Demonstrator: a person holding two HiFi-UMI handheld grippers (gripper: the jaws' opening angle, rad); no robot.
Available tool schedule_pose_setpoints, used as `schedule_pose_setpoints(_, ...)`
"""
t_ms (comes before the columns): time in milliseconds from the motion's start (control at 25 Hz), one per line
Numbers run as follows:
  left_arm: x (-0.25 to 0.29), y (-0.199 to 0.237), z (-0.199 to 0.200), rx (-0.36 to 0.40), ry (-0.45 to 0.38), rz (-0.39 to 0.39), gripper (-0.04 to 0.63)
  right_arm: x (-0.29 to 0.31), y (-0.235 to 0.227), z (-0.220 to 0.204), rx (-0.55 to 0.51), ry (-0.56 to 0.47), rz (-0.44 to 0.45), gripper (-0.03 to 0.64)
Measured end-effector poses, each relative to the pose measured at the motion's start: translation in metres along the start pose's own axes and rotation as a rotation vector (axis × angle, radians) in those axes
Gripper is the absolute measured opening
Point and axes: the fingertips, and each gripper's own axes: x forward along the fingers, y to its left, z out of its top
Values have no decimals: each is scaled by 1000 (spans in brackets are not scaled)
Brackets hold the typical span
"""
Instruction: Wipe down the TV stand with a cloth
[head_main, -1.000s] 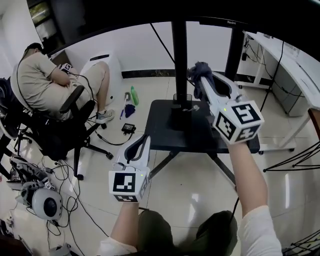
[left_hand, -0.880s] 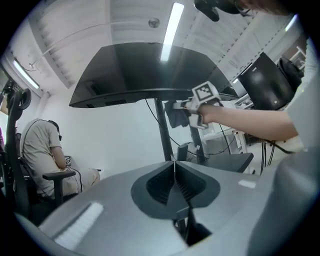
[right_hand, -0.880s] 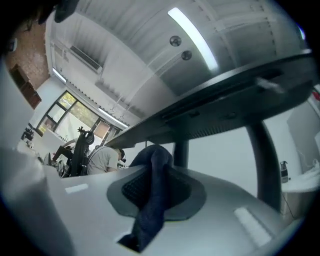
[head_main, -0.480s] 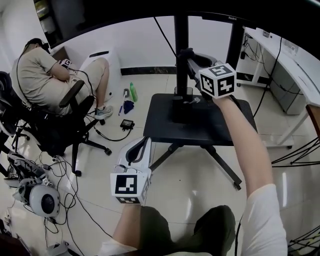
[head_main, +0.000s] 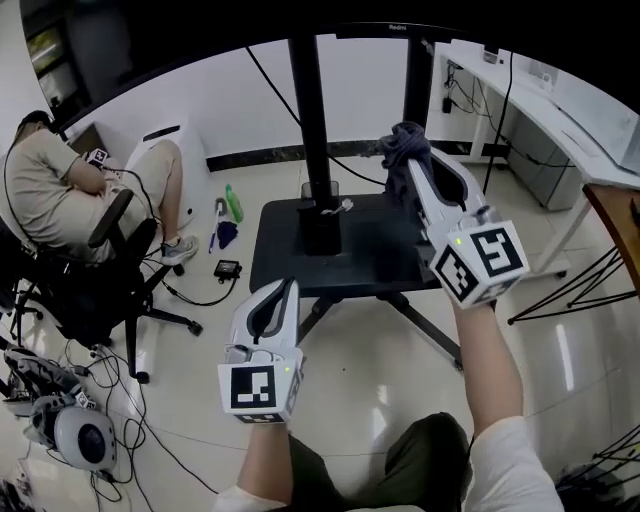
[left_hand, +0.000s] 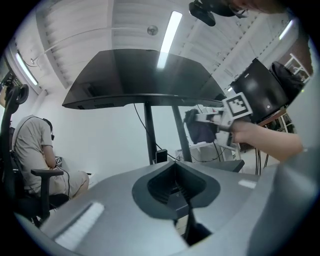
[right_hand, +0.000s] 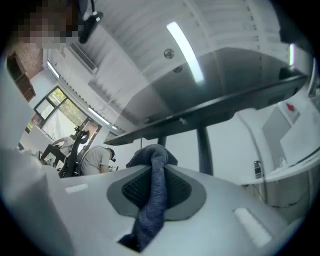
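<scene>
- Two tongs are in your hands. Your right tongs (head_main: 411, 165) reach forward over the far right part of the TV stand (head_main: 300, 250). Your left tongs (head_main: 285, 292) hang lower and nearer to you, in front of the stand's near edge.
- Your right tongs are clenched on a dark blue-grey cloth (right_hand: 152, 197). In the right gripper view it runs down between the two jaws as a twisted strip and bunches into a lump past their tips.
- In the head view that lump sits at the tip of your right tongs, over the rear right corner of the stand's black base plate (head_main: 350, 262). The left gripper view shows it held in the air above the plate.
- Your left tongs are clenched with nothing in them: the left gripper view shows the jaws meeting along a thin dark seam.
- The stand's black pole (head_main: 305, 130) rises from the middle of the base plate to the dark screen (head_main: 200, 45) above. A second pole (head_main: 414, 70) stands behind the cloth.
- A person (head_main: 45, 185) sits in an office chair (head_main: 100, 290) well to the left. A green bottle (head_main: 233, 205) is on the tiled floor (head_main: 380, 400) between the chair and the stand.
- A white tabletop (head_main: 560, 110) runs along the right side.
</scene>
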Motion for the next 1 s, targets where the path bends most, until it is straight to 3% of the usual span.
schedule_pose_setpoints(80, 3, -9, -5, -10, 51, -30, 40, -39, 7, 21, 13, -41, -31, 51)
schedule_pose_setpoints(160, 10, -25, -18, -8, 93, -100, 40, -37, -17, 37, 58, -59, -78, 51)
schedule_pose_setpoints(240, 22, -42, -25, 9, 15, -169, 40, 0, -57, 42, 90, -30, -108, 48)
schedule_pose_setpoints(320, 24, -58, -33, 12, 8, -220, 40, 51, -91, 49, 64, 12, -124, 49)
schedule_pose_setpoints(520, 4, -61, -46, -28, 143, -219, 43, 116, -135, 41, -5, 145, -196, 51)
schedule_pose_setpoints(640, -1, -48, -47, -58, 168, -187, 48, 102, -143, -37, 4, 259, -231, 51)
schedule_pose_setpoints(760, 5, -37, -32, -22, -2, -161, 48, 67, -139, -153, 84, 433, -256, 51)
schedule_pose_setpoints(840, 9, -38, -34, -8, -11, -162, 48, 45, -136, -213, 130, 550, -284, 51)
schedule_pose_setpoints(920, 13, -43, -42, -9, 26, -164, 47, 32, -132, -249, 182, 654, -298, 51)
schedule_pose_setpoints(1000, 18, -48, -48, -5, 47, -177, 43, 30, -127, -257, 211, 709, -286, 51)
